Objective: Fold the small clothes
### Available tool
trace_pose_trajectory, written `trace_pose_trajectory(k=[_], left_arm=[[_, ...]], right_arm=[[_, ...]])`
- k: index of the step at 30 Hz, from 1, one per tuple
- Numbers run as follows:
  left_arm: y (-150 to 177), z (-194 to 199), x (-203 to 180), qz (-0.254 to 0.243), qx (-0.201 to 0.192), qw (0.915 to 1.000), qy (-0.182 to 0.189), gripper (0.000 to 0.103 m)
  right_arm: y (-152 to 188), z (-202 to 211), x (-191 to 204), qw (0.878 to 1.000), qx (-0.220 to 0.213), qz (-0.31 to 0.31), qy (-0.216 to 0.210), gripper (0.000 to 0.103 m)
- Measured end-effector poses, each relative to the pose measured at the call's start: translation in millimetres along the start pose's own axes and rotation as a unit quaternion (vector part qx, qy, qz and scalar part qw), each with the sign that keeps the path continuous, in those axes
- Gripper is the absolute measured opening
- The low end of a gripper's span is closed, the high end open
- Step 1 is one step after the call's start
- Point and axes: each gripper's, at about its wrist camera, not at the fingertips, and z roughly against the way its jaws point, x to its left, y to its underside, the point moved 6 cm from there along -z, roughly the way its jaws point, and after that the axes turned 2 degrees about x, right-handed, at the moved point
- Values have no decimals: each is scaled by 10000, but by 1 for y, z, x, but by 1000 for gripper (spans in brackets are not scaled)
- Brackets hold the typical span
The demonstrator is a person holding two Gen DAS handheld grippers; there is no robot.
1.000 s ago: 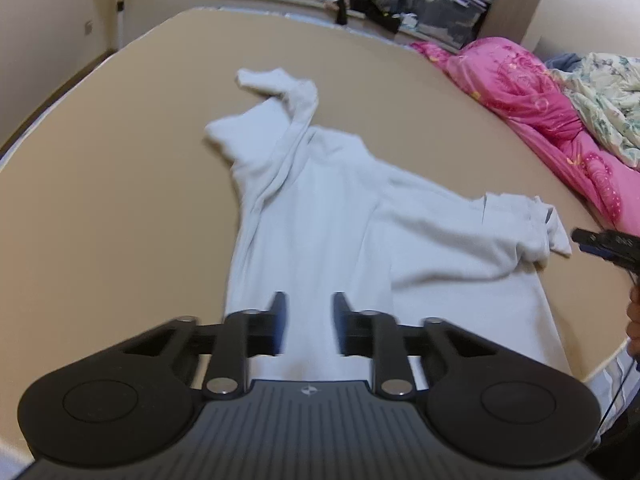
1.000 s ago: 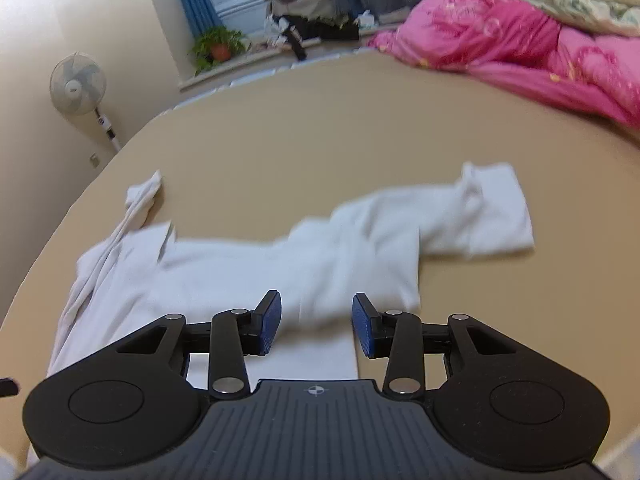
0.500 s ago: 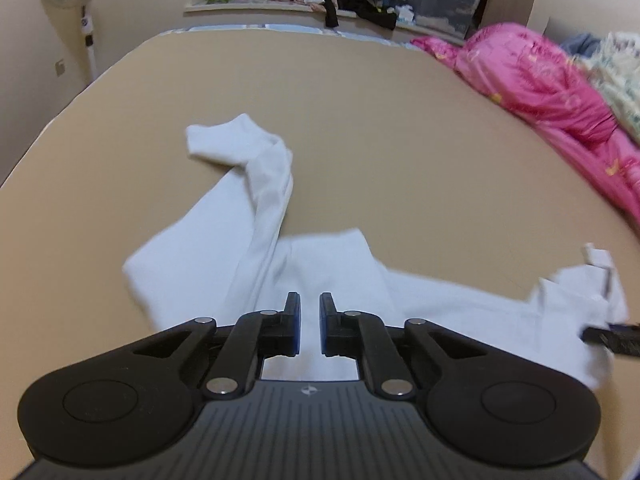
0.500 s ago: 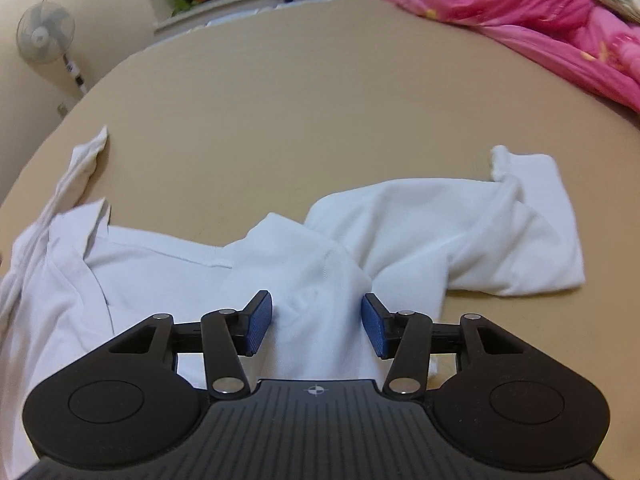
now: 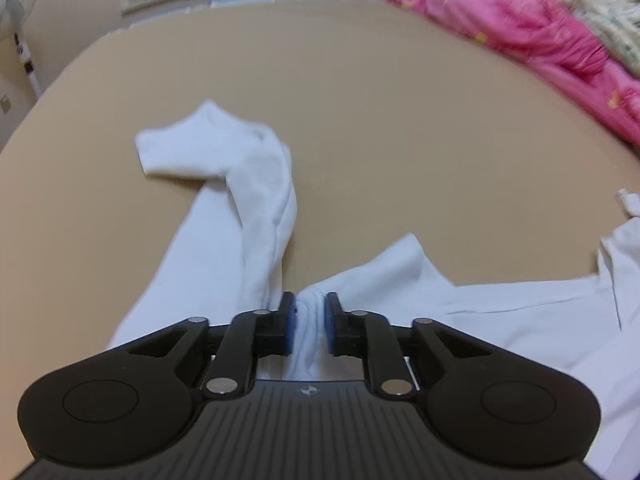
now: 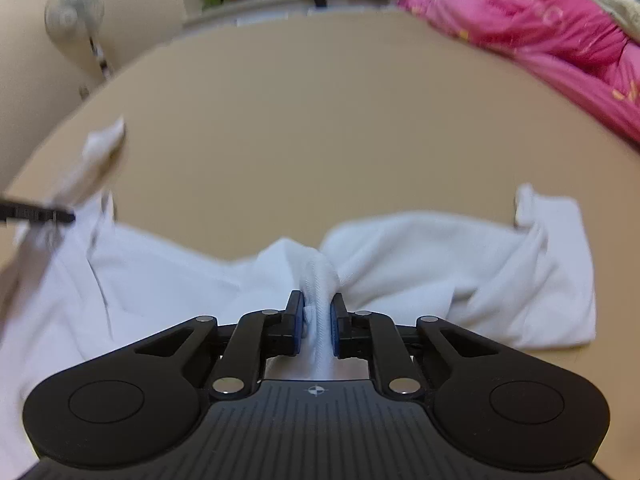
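The white long-sleeved top is lying spread across the tan bed surface, collar side toward the cameras, with one sleeve trailing away on the left and the other sleeve bunched on the right. This layout is leaving bare surface beyond the garment, which appears intended as room for the fold.

The left claw is clenching a gathered ridge of white fabric at the point where the left sleeve is meeting the body. Its blue pads are pressing on the cloth from both sides.

The right claw is closing at this moment, with a thick pleat of the same top standing between its pads, and the pads are already bearing on the fabric. This hold sits at the root of the right sleeve.

Judgement: both claws are gripping near the shoulders so the top can be lifted and laid over evenly.

A pink quilt is lying along the far right edge of the bed, well apart from the garment.
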Motion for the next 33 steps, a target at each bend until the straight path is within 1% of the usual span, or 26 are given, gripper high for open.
trace_pose_trajectory(k=[2, 4, 6, 7, 8, 9, 10, 11, 12, 13, 15, 16, 17, 18, 19, 20, 21, 22, 23, 24, 25, 27, 28, 29, 31, 33], left_arm=[[-1, 14, 11, 89, -244, 9997, -32, 13], [-5, 28, 34, 553, -510, 9970, -159, 13], [-9, 35, 57, 1029, -731, 9914, -345, 14], [-10, 36, 65, 1222, -775, 9883, -474, 21], [-12, 34, 72, 1341, -700, 9856, -757, 24], [-10, 31, 76, 1386, -516, 9838, -1010, 28], [-8, 29, 77, 1387, -291, 9851, -979, 29], [-5, 34, 74, 1412, -263, 9858, -872, 29], [-2, 46, 69, 1390, -368, 9863, -803, 29], [2, 61, 60, 1290, -558, 9876, -694, 31], [17, 87, 39, 1122, -824, 9898, -303, 42], [28, 93, 24, 1059, -796, 9912, -26, 48], [42, 91, 13, 977, -664, 9928, 222, 48], [57, 85, 4, 901, -489, 9942, 330, 48], [73, 73, -2, 821, -256, 9960, 262, 48], [90, 57, -2, 765, 101, 9970, -8, 44], [102, 49, -3, 774, 299, 9964, -163, 43], [101, 59, -6, 869, 167, 9958, -224, 43], [98, 70, -10, 972, 267, 9946, -237, 44], [95, 84, -14, 1069, 318, 9936, -184, 44], [92, 103, -19, 1108, 206, 9936, -99, 45], [95, 149, -31, 962, -12, 9951, -231, 51], [97, 170, -38, 863, -90, 9956, -353, 58], [104, 192, -42, 832, -184, 9954, -429, 66], [125, 231, -50, 880, -442, 9943, -406, 73], [152, 259, -56, 915, -743, 9919, -470, 74]], right_arm=[[-17, 16, 5, 9991, -380, -13, -202, 12], [-40, 28, 11, 9959, -868, 115, -232, 11], [-71, 30, 27, 9896, -1355, 378, -304, 12], [-84, 24, 34, 9870, -1502, 529, -227, 12], [-97, 13, 41, 9853, -1588, 619, -152, 14], [-109, -5, 47, 9844, -1629, 657, -135, 23], [-113, -26, 50, 9859, -1518, 700, -54, 30], [-112, -56, 48, 9921, -1003, 707, 244, 37], [-108, -73, 42, 9954, -545, 595, 508, 37], [-102, -77, 35, 9970, -345, 362, 595, 37], [-91, -55, 23, 9975, -652, -35, 280, 35], [-81, -40, 17, 9969, -753, -132, 174, 35], [-71, -27, 13, 9967, -788, -158, 108, 36], [-60, -16, 9, 9967, -804, -139, 26, 37], [-50, -8, 4, 9968, -791, -92, -25, 37], [-38, 0, -4, 9971, -753, -64, 11, 37], [-31, 7, -9, 9972, -739, -104, 86, 38], [-24, 14, -22, 9967, -755, -227, 167, 38], [-20, 21, -38, 9956, -789, -437, 258, 39], [-16, 32, -58, 9924, -860, -809, 347, 40], [-10, 41, -80, 9869, -970, -1225, 406, 41], [3, 57, -123, 9702, -1207, -2029, 552, 41], [9, 63, -142, 9608, -1282, -2374, 642, 41], [15, 67, -160, 9507, -1341, -2694, 752, 42], [25, 72, -187, 9348, -1439, -3137, 843, 42], [35, 71, -199, 9282, -1469, -3334, 750, 42]])
